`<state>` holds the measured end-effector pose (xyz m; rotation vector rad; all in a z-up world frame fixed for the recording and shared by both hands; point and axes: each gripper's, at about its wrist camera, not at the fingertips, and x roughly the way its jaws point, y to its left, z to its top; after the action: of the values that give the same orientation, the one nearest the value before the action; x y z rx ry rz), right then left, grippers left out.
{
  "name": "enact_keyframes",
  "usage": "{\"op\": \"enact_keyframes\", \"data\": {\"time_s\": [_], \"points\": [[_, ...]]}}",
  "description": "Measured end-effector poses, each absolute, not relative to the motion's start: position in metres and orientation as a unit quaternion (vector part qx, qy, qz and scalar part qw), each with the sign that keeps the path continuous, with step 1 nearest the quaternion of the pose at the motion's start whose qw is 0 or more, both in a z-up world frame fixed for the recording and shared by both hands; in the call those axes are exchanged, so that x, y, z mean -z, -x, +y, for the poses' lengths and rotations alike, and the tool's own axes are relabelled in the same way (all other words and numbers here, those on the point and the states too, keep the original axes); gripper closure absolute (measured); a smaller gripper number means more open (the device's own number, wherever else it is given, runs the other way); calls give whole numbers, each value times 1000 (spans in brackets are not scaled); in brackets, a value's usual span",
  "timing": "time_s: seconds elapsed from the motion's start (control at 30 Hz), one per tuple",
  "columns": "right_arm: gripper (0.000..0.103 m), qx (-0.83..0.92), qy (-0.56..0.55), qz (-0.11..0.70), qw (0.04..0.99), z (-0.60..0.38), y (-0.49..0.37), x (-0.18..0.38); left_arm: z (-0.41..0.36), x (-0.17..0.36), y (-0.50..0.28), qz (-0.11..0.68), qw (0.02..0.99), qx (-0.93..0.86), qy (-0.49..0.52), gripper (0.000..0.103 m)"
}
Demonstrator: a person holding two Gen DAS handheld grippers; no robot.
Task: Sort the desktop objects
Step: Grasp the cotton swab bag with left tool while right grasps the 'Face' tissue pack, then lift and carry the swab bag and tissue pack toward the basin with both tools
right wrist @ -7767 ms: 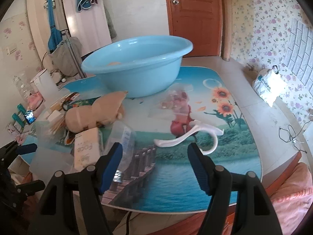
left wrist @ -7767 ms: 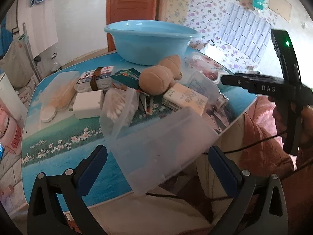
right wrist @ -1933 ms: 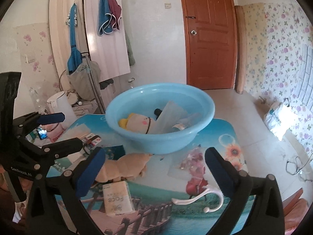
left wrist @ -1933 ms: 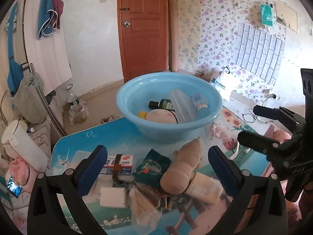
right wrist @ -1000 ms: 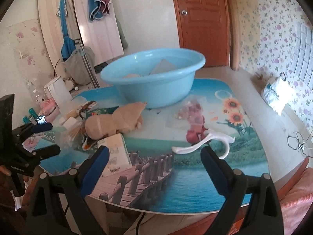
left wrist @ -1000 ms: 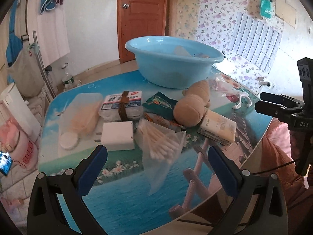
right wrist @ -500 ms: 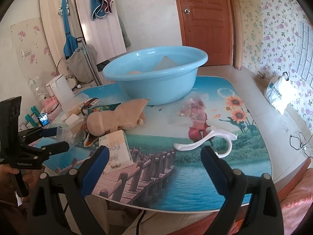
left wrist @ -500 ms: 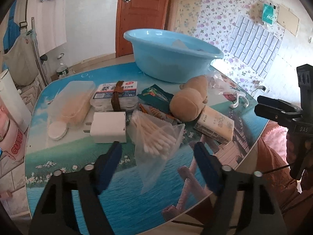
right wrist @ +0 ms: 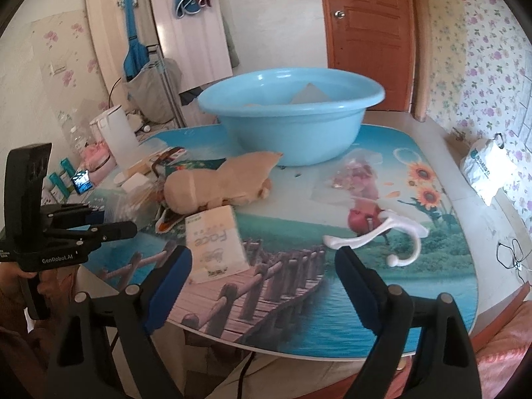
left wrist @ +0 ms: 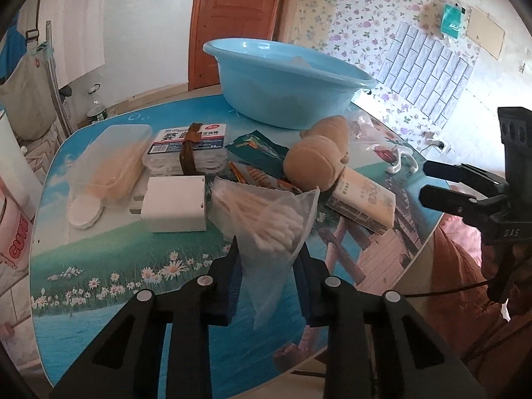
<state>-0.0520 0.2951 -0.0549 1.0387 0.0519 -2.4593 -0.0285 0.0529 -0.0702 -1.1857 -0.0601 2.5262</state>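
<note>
My left gripper (left wrist: 267, 259) is closing on a clear bag of cotton swabs (left wrist: 266, 219) near the table's front edge; its jaws touch the bag's sides. It shows in the right wrist view (right wrist: 109, 224) too. My right gripper (right wrist: 262, 266) is open and empty over the table's near edge, and appears at the right of the left wrist view (left wrist: 429, 183). A blue basin (left wrist: 286, 79) with items inside stands at the back, also seen in the right wrist view (right wrist: 292, 116).
On the picture-print table (left wrist: 99, 266) lie a tan plush toy (left wrist: 319, 156), a white charger (left wrist: 174, 202), a tissue pack (right wrist: 216, 242), a clear box (left wrist: 109, 163), a banded pack (left wrist: 189, 146), snack packets (left wrist: 256, 153) and a white hook (right wrist: 379, 232).
My left gripper has lowered from above the basin to the cotton swab bag, and its jaws have narrowed from wide open onto the bag. The right gripper has stayed open.
</note>
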Motion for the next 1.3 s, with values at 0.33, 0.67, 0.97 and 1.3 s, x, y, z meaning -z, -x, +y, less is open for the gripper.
{"op": "enact_keyframes", "data": {"time_s": [0.33, 0.67, 0.97, 1.3], "points": [[25, 879, -394, 58, 263, 264, 52, 70, 50, 70, 14, -28, 185, -889, 419, 76], [58, 863, -405, 69, 295, 257, 55, 80, 49, 71, 11, -24, 179, -889, 421, 69], [58, 876, -405, 60, 256, 282, 52, 75, 53, 72, 18, -19, 162, -893, 420, 47], [58, 877, -414, 68, 235, 291, 47, 77, 64, 75, 35, -8, 147, -894, 423, 40]]}}
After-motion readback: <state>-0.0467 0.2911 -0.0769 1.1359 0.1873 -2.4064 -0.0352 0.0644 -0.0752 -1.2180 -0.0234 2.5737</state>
